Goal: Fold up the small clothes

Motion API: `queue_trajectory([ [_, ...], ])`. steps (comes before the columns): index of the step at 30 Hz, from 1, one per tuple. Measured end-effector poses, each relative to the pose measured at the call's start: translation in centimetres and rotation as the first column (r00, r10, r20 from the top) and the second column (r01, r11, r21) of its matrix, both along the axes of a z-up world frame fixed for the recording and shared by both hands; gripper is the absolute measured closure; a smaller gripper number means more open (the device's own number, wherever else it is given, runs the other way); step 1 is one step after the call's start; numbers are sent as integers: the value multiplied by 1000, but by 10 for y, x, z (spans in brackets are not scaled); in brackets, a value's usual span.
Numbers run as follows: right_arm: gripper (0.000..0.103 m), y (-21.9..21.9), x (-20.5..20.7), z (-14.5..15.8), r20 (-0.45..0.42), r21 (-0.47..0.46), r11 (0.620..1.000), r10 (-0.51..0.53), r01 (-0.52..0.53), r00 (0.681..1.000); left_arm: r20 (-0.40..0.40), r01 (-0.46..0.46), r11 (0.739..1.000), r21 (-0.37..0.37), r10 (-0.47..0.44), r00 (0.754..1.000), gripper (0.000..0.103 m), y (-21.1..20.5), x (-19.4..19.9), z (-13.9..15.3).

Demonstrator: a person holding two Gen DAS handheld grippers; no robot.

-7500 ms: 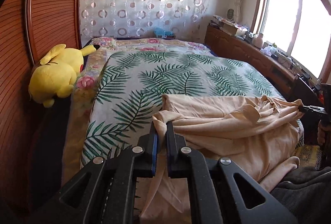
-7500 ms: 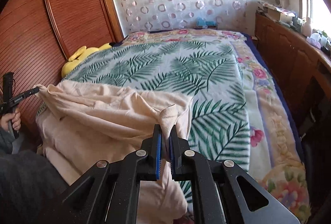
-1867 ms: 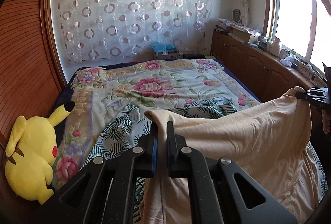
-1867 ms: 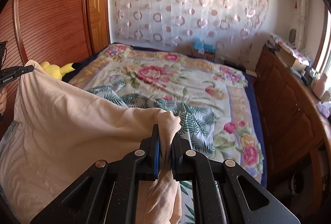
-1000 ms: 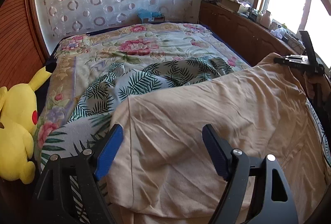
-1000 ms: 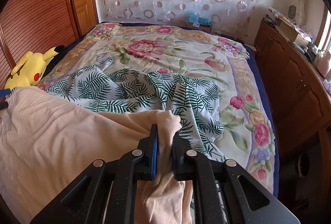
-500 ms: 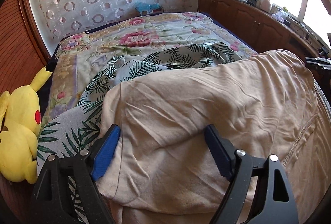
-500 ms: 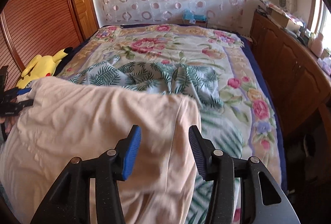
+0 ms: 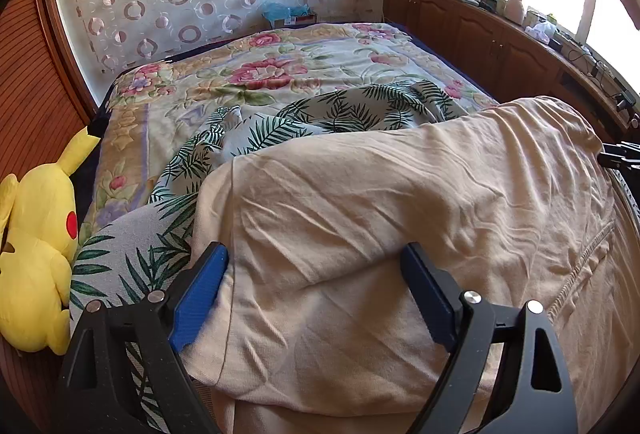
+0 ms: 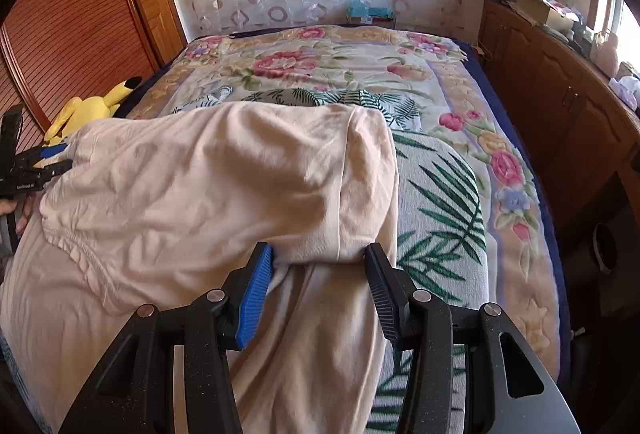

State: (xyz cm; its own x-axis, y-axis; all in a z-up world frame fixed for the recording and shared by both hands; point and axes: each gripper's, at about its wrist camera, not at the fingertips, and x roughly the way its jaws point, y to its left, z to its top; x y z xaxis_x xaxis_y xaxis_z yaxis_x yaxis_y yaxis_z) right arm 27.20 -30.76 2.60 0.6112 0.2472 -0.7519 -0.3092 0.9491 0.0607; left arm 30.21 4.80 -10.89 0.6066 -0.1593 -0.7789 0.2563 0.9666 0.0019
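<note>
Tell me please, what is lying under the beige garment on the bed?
Under the beige garment lies the palm-leaf blanket, showing at its far and side edges, with the floral bedspread beneath. How the blanket lies under the garment is covered.

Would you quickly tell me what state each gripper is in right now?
Left gripper: opening wide, beige garment between its jaws, unpinched.
Right gripper: open, same garment between, not gripped.

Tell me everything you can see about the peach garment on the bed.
The peach garment is soft, wrinkled knit-looking cloth with a stitched seam and a small ruffled edge. It lies folded over on itself, its rounded fold toward the far end of the bed, on the palm-leaf blanket. The left hand-held gripper, jaws opening, and the right hand-held gripper each straddle a near corner without pinching it. Its lower part runs out of view.
</note>
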Motion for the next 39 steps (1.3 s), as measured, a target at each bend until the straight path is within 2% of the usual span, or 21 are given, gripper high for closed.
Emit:
queue_trajectory([
  [4,53,12,3,-8,28,-14,1000,-5,6,1000,15,-29,1000,-1,29,999,15,6,-5,4],
  [9,53,17,-2,-15,62,-46,999,6,-3,998,29,-83,995,-58,85,996,15,34,-20,15],
  [12,53,15,-3,-17,69,-41,999,6,-3,998,13,-103,992,-77,104,994,26,46,-25,14],
  [16,53,15,-3,-18,67,-38,999,1,2,998,-15,-96,990,-104,95,995,53,49,-31,8],
  [21,53,19,-2,-17,72,-66,998,4,1,997,-17,-100,986,-131,99,995,63,48,-40,8],
  [23,53,18,-1,-17,71,-64,998,5,-1,997,-15,-99,985,-141,98,995,72,49,-43,8],
  [33,53,18,0,-17,72,-66,998,8,-3,997,57,-71,982,-173,81,995,82,41,-45,26],
  [39,53,17,0,-18,73,-67,998,9,-4,997,3,-78,991,-112,79,997,82,31,-32,17],
])
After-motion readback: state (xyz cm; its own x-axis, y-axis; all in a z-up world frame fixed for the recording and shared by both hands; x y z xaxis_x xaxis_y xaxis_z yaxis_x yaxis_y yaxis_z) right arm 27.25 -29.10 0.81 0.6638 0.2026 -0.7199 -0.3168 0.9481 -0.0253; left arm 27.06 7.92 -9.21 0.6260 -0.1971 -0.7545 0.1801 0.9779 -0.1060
